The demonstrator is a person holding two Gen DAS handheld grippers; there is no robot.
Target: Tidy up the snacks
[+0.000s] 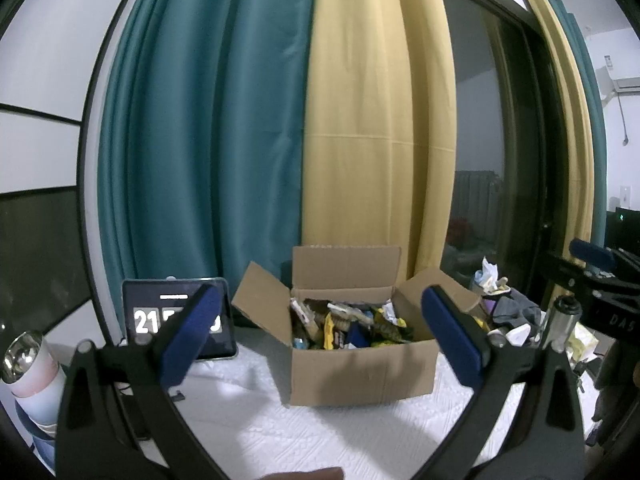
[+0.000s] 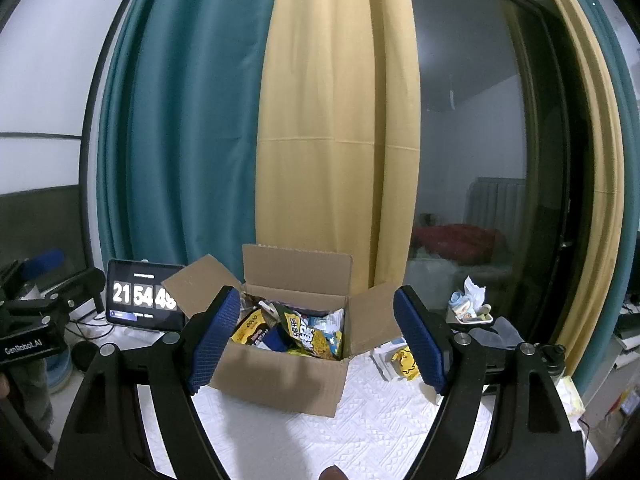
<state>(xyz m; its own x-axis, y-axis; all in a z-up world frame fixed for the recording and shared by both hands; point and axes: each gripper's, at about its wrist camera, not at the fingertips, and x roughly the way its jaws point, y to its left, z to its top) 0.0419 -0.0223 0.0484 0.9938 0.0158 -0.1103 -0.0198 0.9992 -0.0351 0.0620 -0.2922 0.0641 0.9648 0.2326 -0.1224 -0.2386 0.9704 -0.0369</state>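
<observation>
An open cardboard box stands on a white quilted tabletop, its flaps spread, full of snack packets. It also shows in the right wrist view, with yellow and blue snack packets inside. My left gripper is open and empty, held in front of the box. My right gripper is open and empty, also in front of the box and a little above the table. The body of the right gripper shows at the right edge of the left wrist view.
A tablet showing a clock stands left of the box. A steel-lidded cup is at the far left. Packets, a bottle and cloth clutter the right side. A yellow packet lies right of the box. Curtains hang behind.
</observation>
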